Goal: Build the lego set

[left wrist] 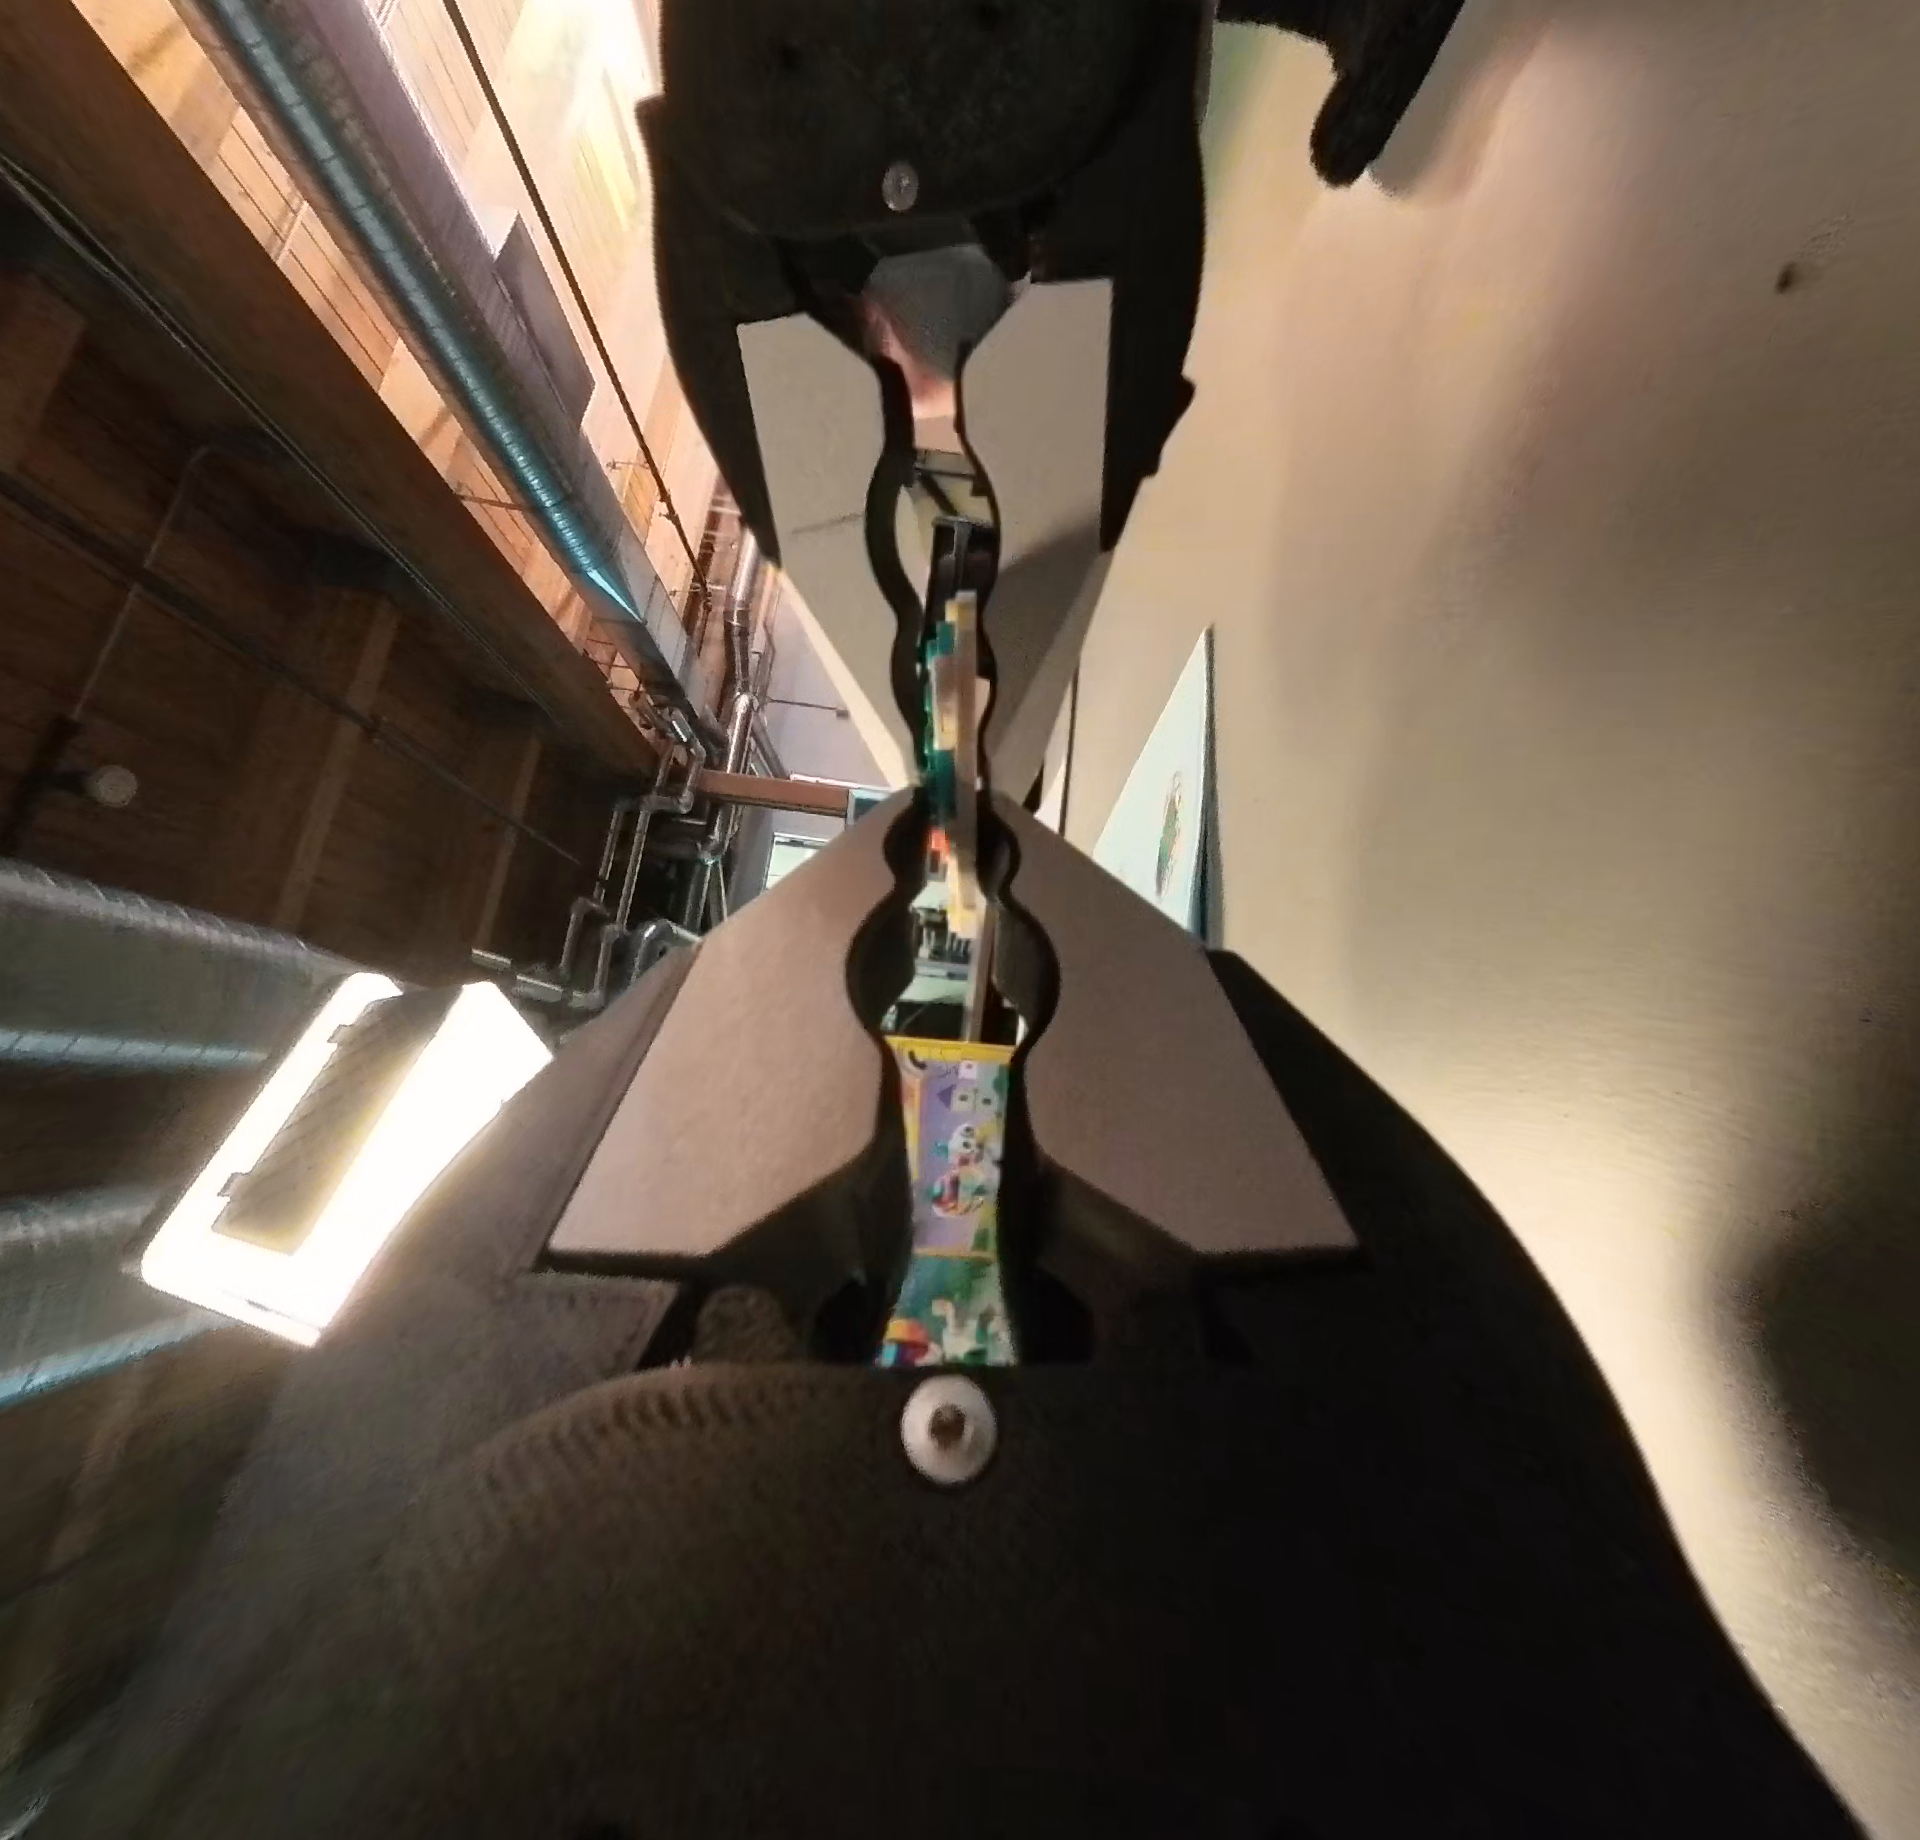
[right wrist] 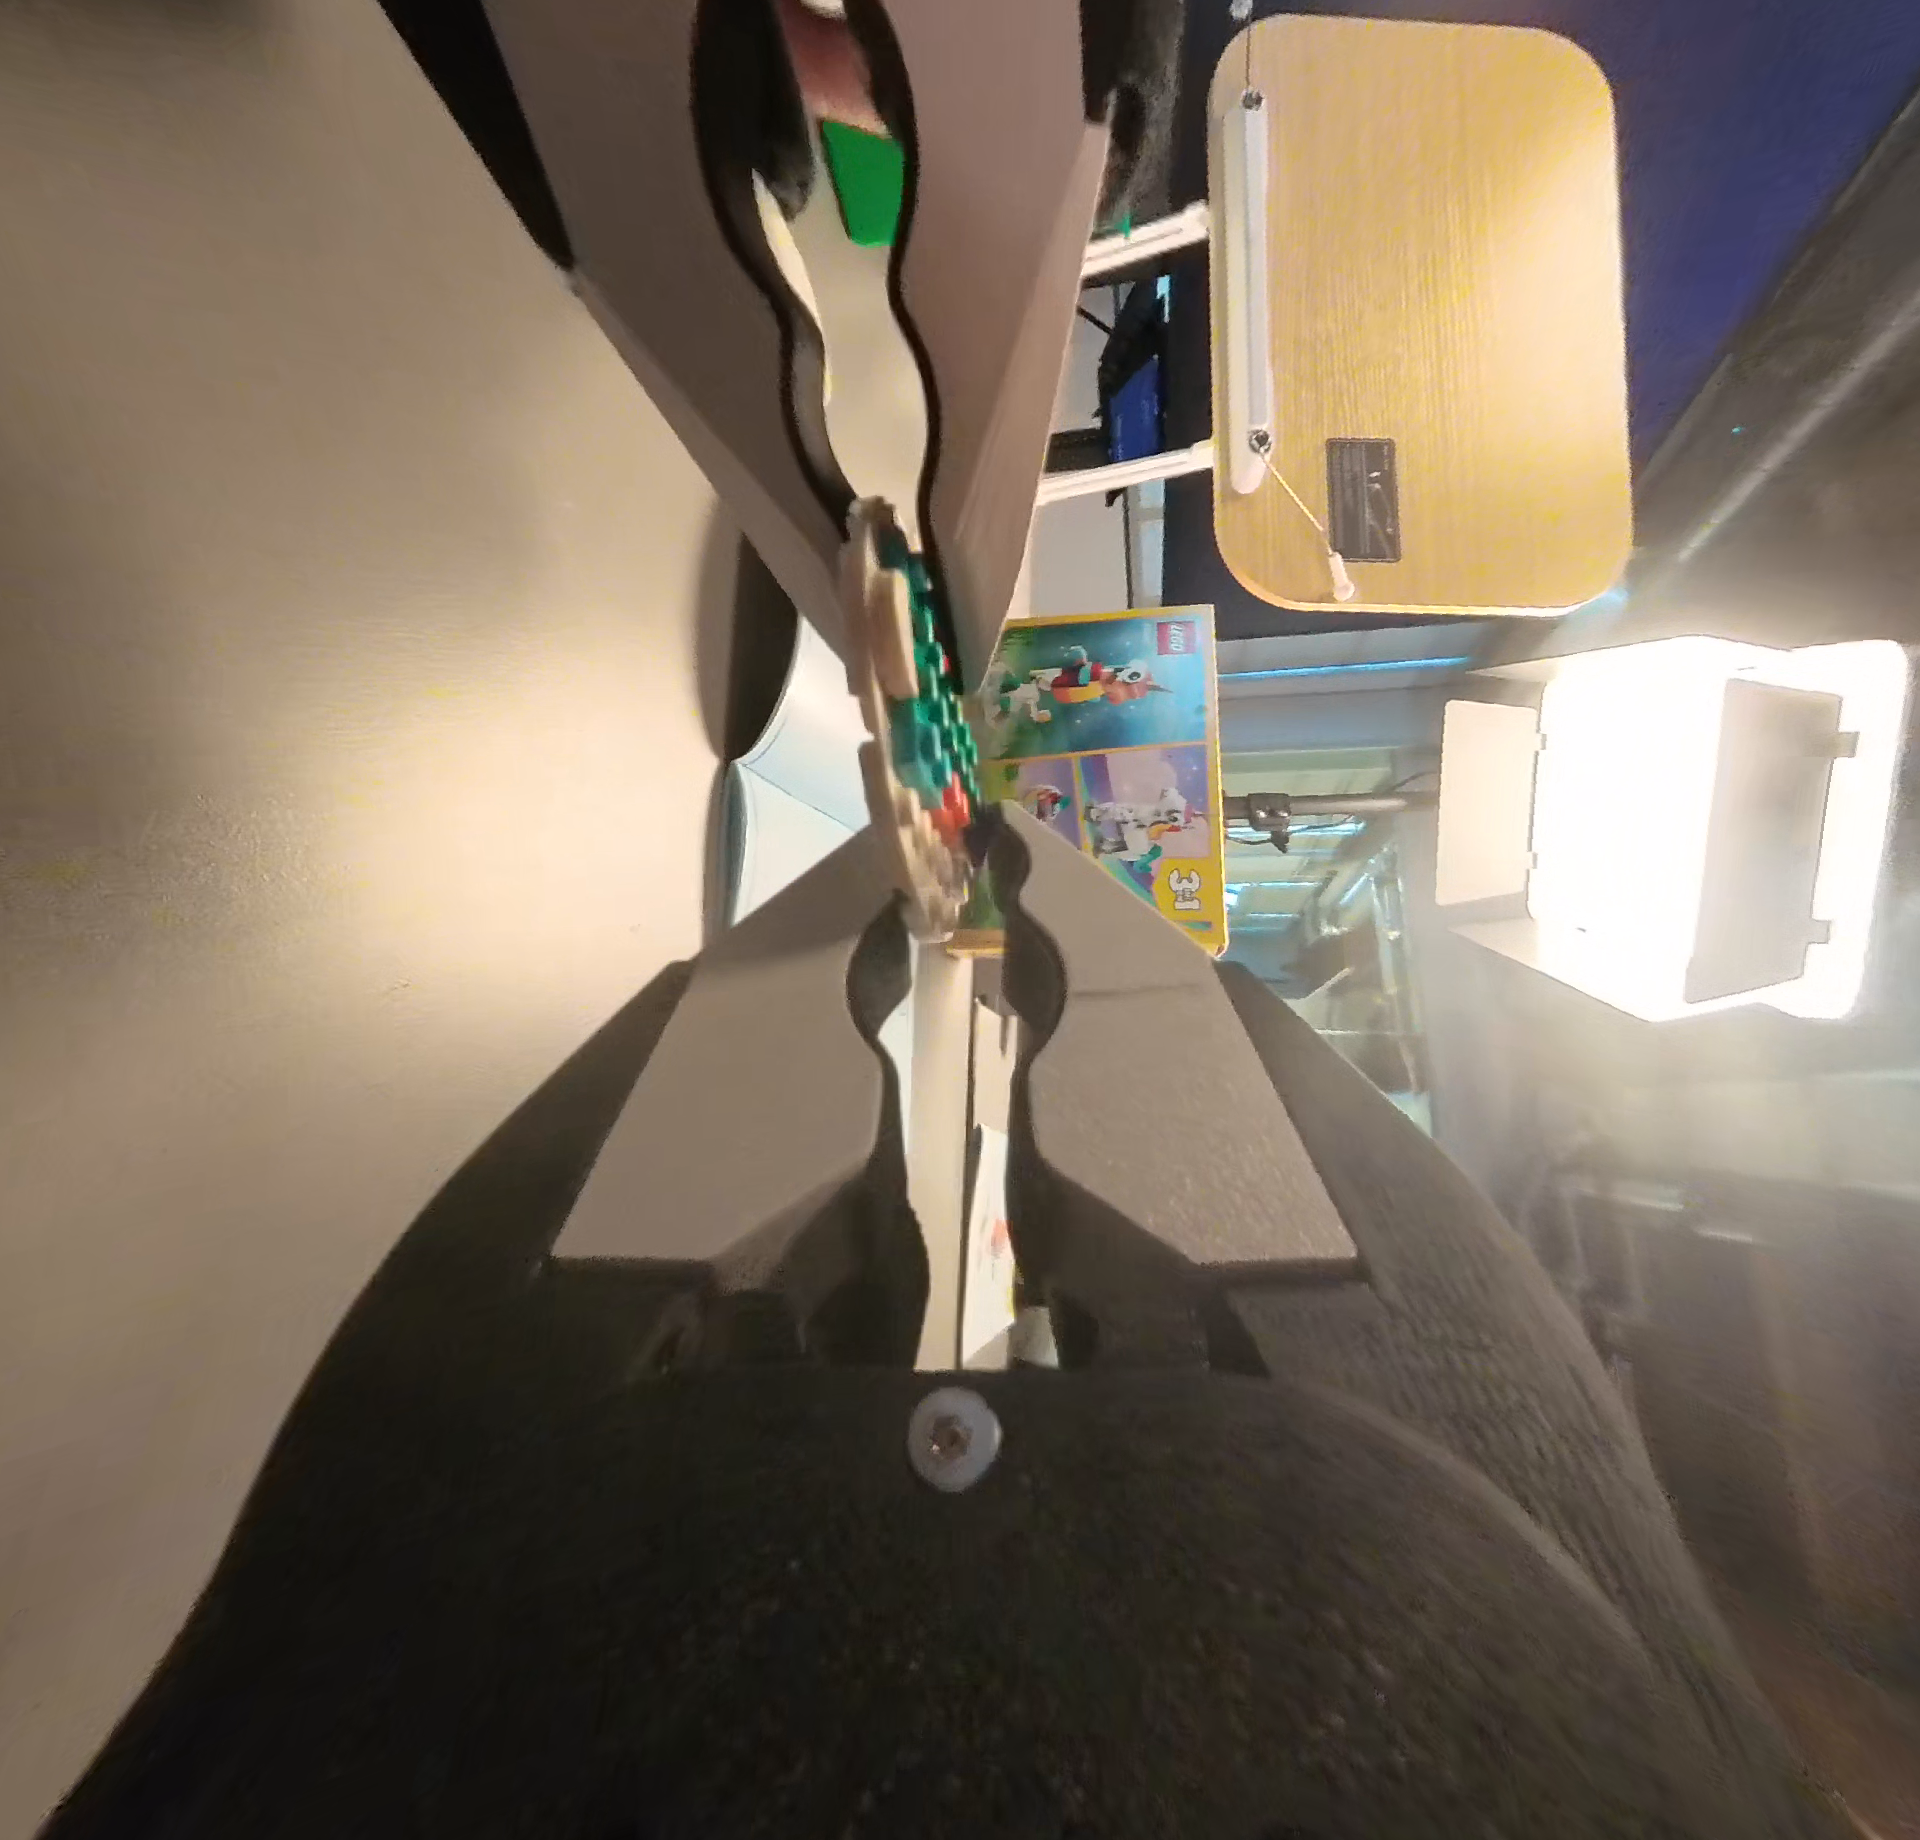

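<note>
The lego build (right wrist: 914,741) is a flat plate assembly with a tan rounded rim, teal studs and a few red and white pieces. It is suspended between the two grippers, clear of the tabletop (right wrist: 312,647), and seen nearly edge-on. In the left wrist view the same build (left wrist: 951,741) appears as a thin vertical strip of tan, teal and orange.

The right gripper (right wrist: 961,855) has its fingers drawn nearly together at the tips, clamping the lower edge of the build. The left gripper (right wrist: 925,533) enters from the top of the right wrist view, its fingers likewise closed on the upper edge of the build. In the left wrist view the left gripper (left wrist: 951,814) grips the near edge, and the right gripper (left wrist: 940,585) comes in from the top.

A green brick (right wrist: 862,185) shows through the gap between the left gripper's fingers in the right wrist view; what carries it cannot be told.

The lego box (right wrist: 1112,762), yellow-edged with printed artwork, stands behind the build. A light wooden panel (right wrist: 1423,315) and a bright lamp (right wrist: 1683,824) lie beyond.
</note>
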